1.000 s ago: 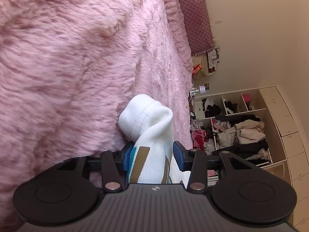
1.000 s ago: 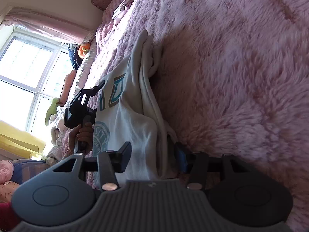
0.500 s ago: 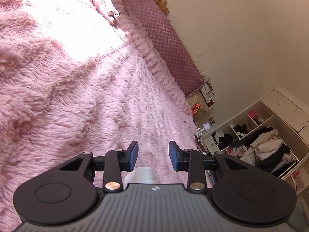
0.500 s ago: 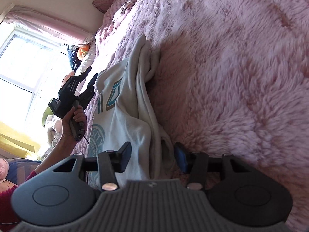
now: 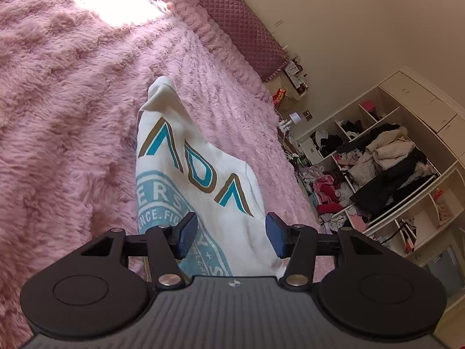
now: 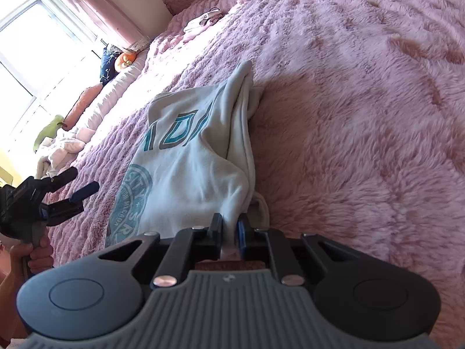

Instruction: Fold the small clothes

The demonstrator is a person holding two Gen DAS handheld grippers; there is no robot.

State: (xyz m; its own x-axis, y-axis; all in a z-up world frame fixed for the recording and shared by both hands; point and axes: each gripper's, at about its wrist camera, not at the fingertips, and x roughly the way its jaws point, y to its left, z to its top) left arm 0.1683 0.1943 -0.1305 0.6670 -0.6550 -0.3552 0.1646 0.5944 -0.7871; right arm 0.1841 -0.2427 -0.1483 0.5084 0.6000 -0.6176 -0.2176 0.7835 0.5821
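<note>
pinching the white sweatshirt (image 6: 200,180) edge, the right gripper (image 6: 231,226) anchors it on the bed (image 6: 363,116); left gripper (image 5: 229,234) jaws, just widened, hover apart to regrasp.

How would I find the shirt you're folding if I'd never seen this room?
Find the big fluffy pink bed cover. In its middle lies the white sweatshirt, folded lengthwise. Unlike the small pinkish bundle near the headboard, it has teal letters and a round teal stamp.

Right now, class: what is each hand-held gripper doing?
Left hand-held gripper: open, holding nothing, jaws just widened.
Right hand-held gripper: just shut on the shirt.
</note>
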